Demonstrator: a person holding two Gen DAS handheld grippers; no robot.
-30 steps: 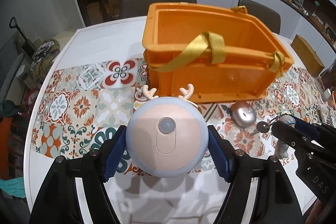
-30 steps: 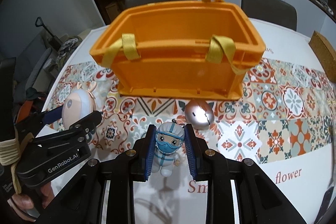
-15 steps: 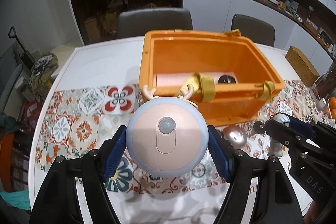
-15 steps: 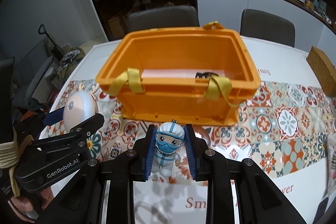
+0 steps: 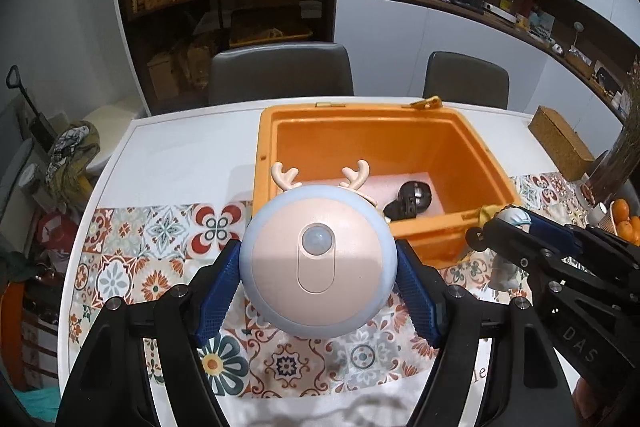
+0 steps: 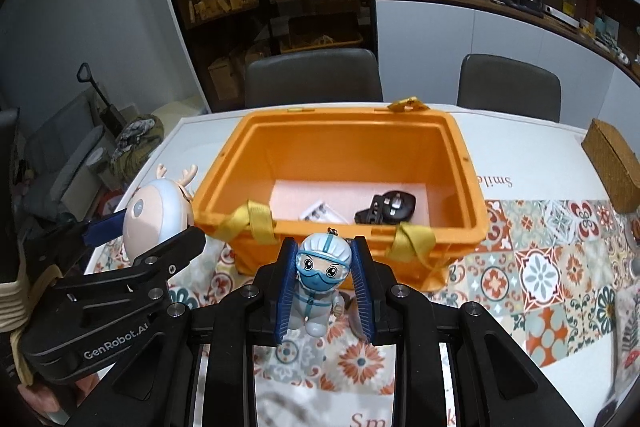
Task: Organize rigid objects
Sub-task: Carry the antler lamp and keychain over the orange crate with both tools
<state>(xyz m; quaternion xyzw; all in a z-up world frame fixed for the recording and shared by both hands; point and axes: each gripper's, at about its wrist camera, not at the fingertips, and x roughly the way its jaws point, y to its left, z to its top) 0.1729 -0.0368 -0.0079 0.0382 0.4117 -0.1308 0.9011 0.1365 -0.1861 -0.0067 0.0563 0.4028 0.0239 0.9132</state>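
My left gripper [image 5: 318, 291] is shut on a round blue and peach lamp with small antlers [image 5: 318, 259], held above the patterned cloth in front of the orange bin [image 5: 472, 155]. The lamp [image 6: 156, 213] and left gripper [image 6: 152, 243] also show at the left of the right wrist view. My right gripper [image 6: 325, 287] is shut on a small figurine in a blue cap and mask [image 6: 320, 279], just before the bin's near wall [image 6: 344, 235]. Inside the bin lie a black plug [image 6: 386, 209] and a small printed card [image 6: 322, 211]. The right gripper [image 5: 492, 231] shows at the right of the left wrist view.
Yellow straps [image 6: 256, 221] hang over the bin's near rim. A woven box [image 6: 614, 165] sits at the table's far right. Two grey chairs [image 6: 314, 81] stand behind the white table [image 5: 188, 151]. Oranges [image 5: 624, 219] lie at the right edge.
Both grippers have risen with their objects, so the bin now appears lower and its inside, with the black plug, has come into view. The silver object on the cloth is out of sight.
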